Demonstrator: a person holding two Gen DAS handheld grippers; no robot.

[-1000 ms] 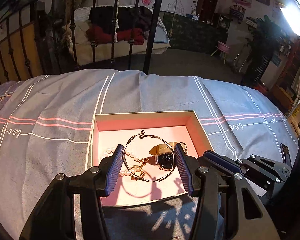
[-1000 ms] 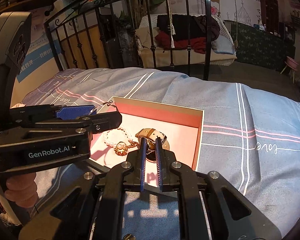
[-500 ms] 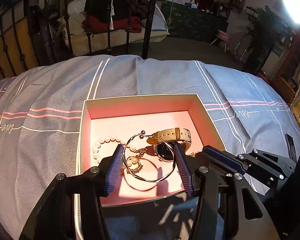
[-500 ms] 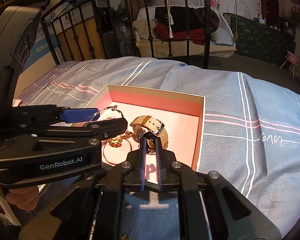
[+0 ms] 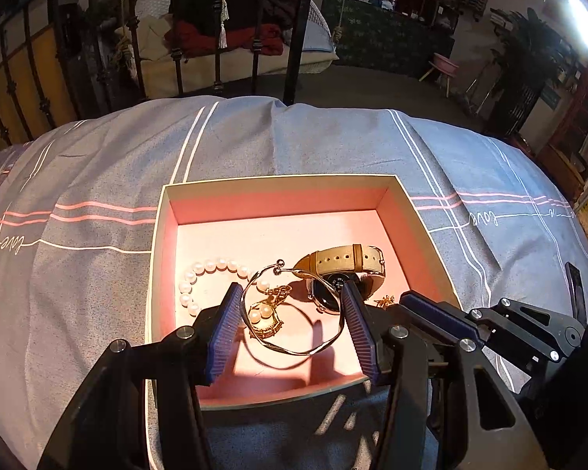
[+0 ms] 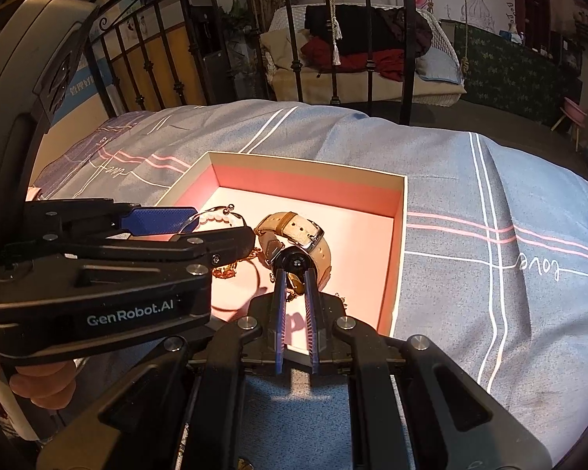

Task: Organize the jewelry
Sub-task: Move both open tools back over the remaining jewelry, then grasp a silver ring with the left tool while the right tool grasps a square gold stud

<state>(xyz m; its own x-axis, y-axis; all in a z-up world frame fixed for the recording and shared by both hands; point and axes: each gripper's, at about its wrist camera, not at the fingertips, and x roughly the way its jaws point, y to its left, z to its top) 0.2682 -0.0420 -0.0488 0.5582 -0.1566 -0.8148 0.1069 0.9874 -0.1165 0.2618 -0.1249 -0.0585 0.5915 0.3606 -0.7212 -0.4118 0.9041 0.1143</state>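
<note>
I'm holding the silver bangle (image 5: 294, 309) across my half-open left tongs (image 5: 292, 329), over the pink box (image 5: 278, 199), for setting it inside.

a grey-blue bedspread (image 5: 333, 145) with white and pink stripes fills the middle of the frame. black iron railing (image 5: 294, 31) crosses the top, a swing seat (image 6: 372, 70) piled with clothes behind it. bright lamp (image 5: 584, 19) upper right.

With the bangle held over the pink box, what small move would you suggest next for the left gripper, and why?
Probably lower it slightly and open. The left gripper pinches the silver bangle edge to edge just above the box floor, where its shadow lies under it, with the watch and pearls already inside.
</note>
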